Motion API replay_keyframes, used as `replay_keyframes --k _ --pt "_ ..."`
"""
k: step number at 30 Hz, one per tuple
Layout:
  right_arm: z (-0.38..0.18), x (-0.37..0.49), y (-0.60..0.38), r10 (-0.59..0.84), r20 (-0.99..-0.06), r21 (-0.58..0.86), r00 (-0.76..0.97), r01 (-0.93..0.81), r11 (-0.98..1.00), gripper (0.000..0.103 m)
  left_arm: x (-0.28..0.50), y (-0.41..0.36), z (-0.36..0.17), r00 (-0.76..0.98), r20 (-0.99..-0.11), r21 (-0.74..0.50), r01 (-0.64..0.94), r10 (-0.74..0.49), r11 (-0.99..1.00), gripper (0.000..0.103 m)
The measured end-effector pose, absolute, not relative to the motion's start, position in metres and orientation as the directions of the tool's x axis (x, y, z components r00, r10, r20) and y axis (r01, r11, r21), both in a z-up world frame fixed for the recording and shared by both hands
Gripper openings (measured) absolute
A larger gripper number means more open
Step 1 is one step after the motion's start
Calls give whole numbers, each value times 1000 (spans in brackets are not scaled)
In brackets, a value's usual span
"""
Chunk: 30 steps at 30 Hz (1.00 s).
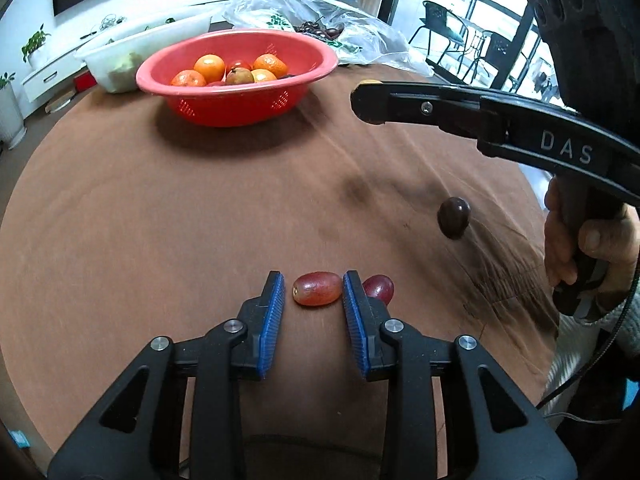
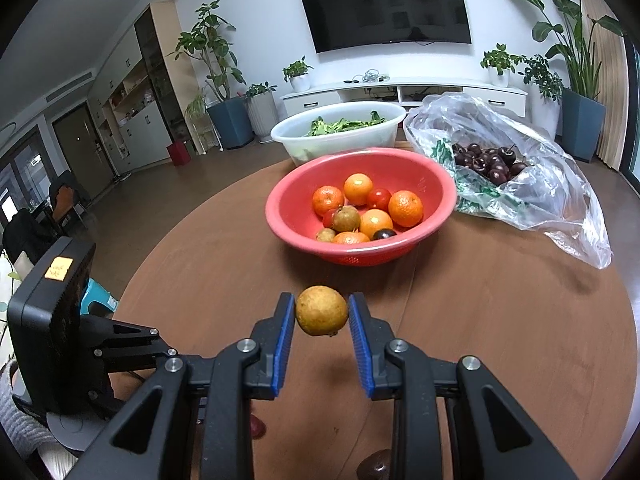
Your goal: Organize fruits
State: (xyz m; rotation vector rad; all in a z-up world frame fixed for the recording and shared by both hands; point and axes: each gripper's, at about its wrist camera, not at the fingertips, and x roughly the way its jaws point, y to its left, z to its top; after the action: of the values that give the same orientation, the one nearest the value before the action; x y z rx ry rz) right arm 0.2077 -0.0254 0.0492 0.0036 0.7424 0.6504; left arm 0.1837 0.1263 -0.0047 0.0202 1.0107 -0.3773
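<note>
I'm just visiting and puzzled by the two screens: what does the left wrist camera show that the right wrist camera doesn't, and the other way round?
Only the left wrist view: the left gripper around a red grape on the table, a second grape, and a dark fruit.

Only the right wrist view: the right gripper holding a yellow-brown fruit, a wall television, and greens in the white tub.

Both: the red basket of oranges, the cherry bag, the brown table.

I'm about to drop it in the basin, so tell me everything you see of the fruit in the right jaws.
The yellow-brown fruit is small, round and matte, with faint speckling and a stub at its lower edge. The right gripper holds it between its blue ribbed pads, lifted clear above the brown table, short of the red basin.
</note>
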Motion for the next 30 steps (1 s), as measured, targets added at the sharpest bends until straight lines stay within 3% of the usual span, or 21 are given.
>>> replay_keyframes --k 30 --pt "46 198 -31 568 -616 267 546 -533 803 30 183 136 2 487 -795 -263 264 -363 928 23"
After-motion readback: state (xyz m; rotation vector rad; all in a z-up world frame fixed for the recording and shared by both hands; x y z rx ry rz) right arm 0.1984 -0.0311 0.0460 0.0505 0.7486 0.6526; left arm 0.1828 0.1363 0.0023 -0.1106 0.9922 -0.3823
